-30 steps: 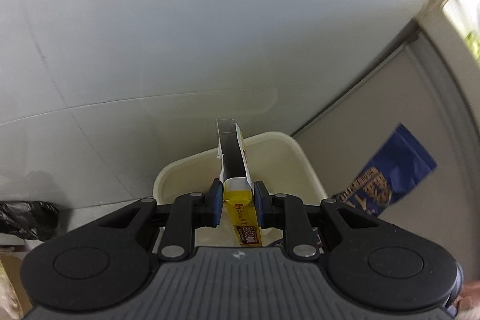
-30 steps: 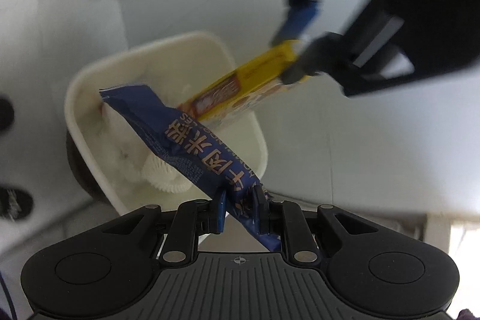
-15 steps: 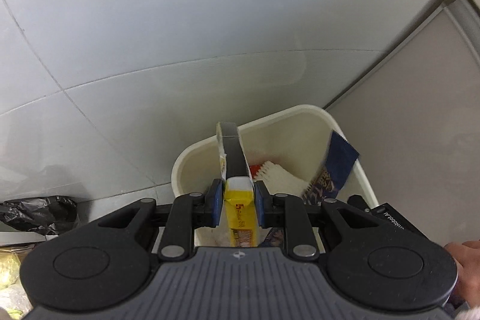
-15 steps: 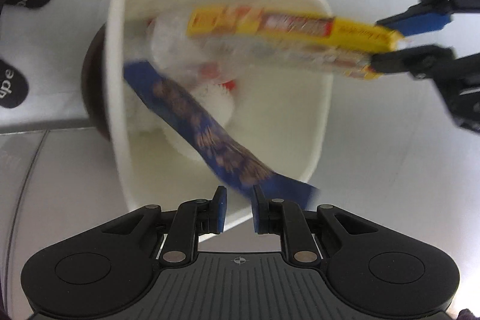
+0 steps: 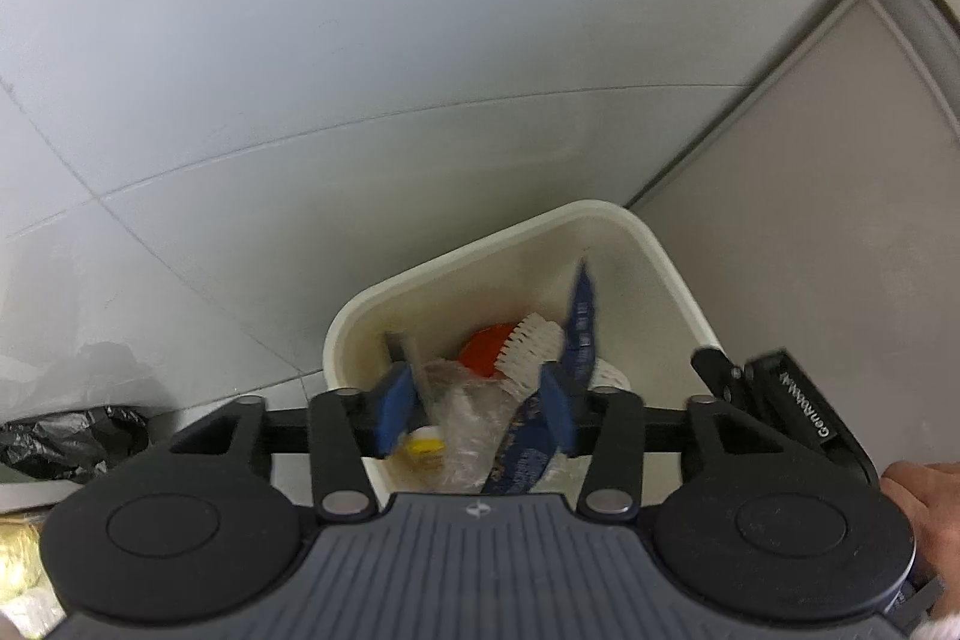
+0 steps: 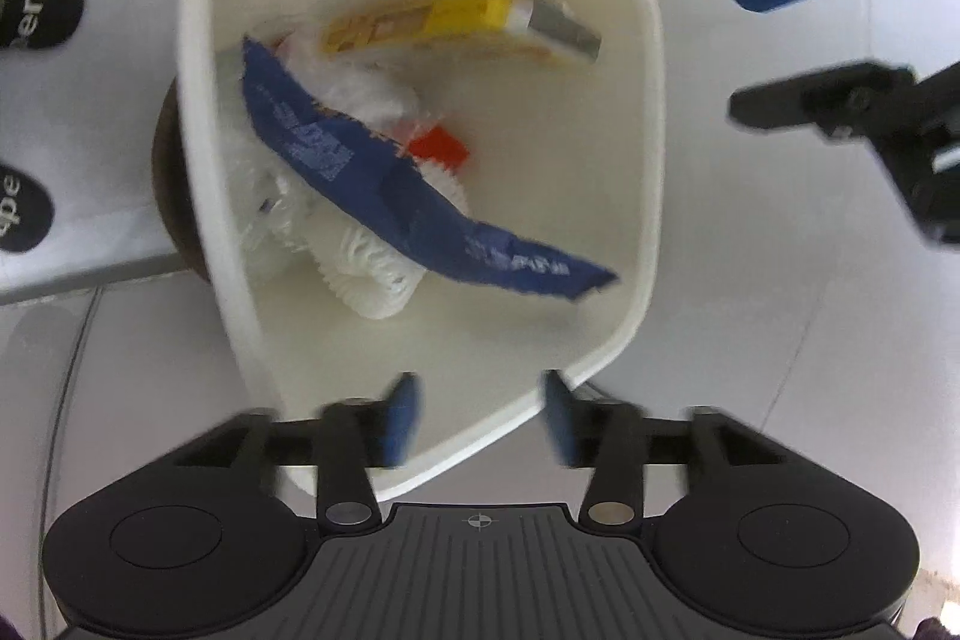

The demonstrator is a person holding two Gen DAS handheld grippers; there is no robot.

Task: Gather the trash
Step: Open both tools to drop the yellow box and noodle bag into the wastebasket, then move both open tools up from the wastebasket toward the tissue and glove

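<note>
As seen from the left wrist: left hand-held gripper (image 5: 474, 409) spread, jaws just opened, nothing pinched; blue wrapper (image 5: 581, 325) seen in white bin (image 5: 672, 262).
Right wrist: right hand-held gripper (image 6: 480, 418) spread, just opened, empty; yellow box (image 6: 462, 17) and wrapper lying inside the bin, apart from both grippers.

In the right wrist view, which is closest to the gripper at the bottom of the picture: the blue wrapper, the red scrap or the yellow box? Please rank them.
From the right gripper, whose jaws have just been opening with nothing between them:
1. Blue wrapper, lying across the bin's middle.
2. Red scrap, just beyond the wrapper.
3. Yellow box, against the far wall.
</note>
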